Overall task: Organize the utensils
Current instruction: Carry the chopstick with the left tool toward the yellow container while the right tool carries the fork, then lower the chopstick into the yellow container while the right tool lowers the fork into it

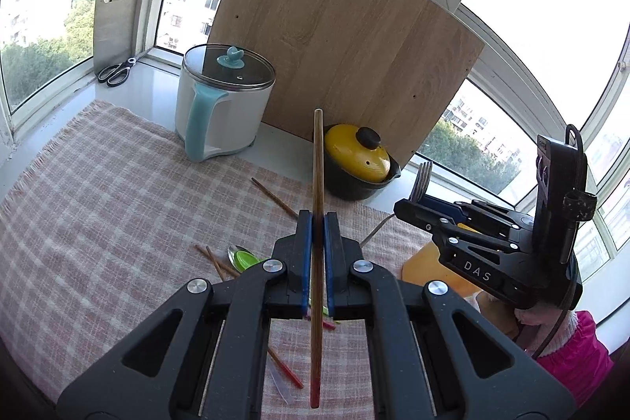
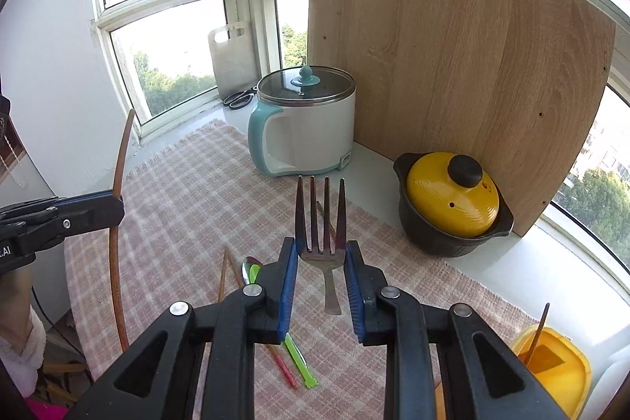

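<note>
My left gripper is shut on a long wooden chopstick, which stands upright between the blue pads above the checked cloth. The right wrist view shows that gripper and its chopstick at the left edge. My right gripper is shut on a metal fork, tines pointing away; it appears in the left wrist view at the right, with the fork tines sticking out. Loose chopsticks, a metal spoon and a green spoon lie on the cloth below.
A yellow holder with one chopstick in it stands at the near right. At the back are a white-and-teal electric pot, a black pot with a yellow lid, a leaning wooden board, scissors and a small cutting board.
</note>
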The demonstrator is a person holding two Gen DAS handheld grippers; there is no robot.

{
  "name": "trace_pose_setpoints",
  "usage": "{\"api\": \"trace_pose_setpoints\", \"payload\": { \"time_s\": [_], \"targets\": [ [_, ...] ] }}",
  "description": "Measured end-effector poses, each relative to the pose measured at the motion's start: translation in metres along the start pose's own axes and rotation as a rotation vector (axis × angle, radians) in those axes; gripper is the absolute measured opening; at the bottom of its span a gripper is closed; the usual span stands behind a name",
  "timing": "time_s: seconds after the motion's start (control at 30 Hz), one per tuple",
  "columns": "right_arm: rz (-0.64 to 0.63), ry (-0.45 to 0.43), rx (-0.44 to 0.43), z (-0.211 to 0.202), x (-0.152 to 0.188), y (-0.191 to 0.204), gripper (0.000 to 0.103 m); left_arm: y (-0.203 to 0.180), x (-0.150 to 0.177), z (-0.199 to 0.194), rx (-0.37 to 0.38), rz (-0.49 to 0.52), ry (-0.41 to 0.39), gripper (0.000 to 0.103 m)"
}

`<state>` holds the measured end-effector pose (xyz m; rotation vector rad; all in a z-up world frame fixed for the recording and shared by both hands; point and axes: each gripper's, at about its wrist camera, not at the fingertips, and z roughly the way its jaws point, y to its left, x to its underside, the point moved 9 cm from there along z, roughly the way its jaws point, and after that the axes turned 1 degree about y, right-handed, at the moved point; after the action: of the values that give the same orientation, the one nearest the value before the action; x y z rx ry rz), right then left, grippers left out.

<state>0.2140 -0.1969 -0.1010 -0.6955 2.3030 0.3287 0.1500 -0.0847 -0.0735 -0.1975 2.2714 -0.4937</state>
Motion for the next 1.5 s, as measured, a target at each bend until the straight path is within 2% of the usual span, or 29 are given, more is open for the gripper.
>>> {"api": "trace_pose_setpoints", "payload": {
  "time_s": [0.53, 0.93, 1.2, 1.5],
  "targets": [
    [0.101, -0.115, 0.038, -0.119, 0.015, -0.044, 0.023, -0.086, -0.026, 0.012, 0.111, 0.059, -0.06, 0.003],
    [0.191, -0.184, 0.147, -0.195, 0.041, -0.1, 0.023, -0.167, -0.029, 0.042, 0.215, 0.117, -0.044, 0.003],
    [0.246, -0.159, 0.218, -0.205, 0.066, -0.141, 0.023, -0.216, -0.044, 0.059, 0.263, 0.127, -0.071, 0.003],
    [0.3, -0.102, 0.234, -0.179, 0.085, -0.172, 0.023, -0.248, -0.045, 0.105, 0.227, 0.158, -0.065, 0.003]
  ]
}}
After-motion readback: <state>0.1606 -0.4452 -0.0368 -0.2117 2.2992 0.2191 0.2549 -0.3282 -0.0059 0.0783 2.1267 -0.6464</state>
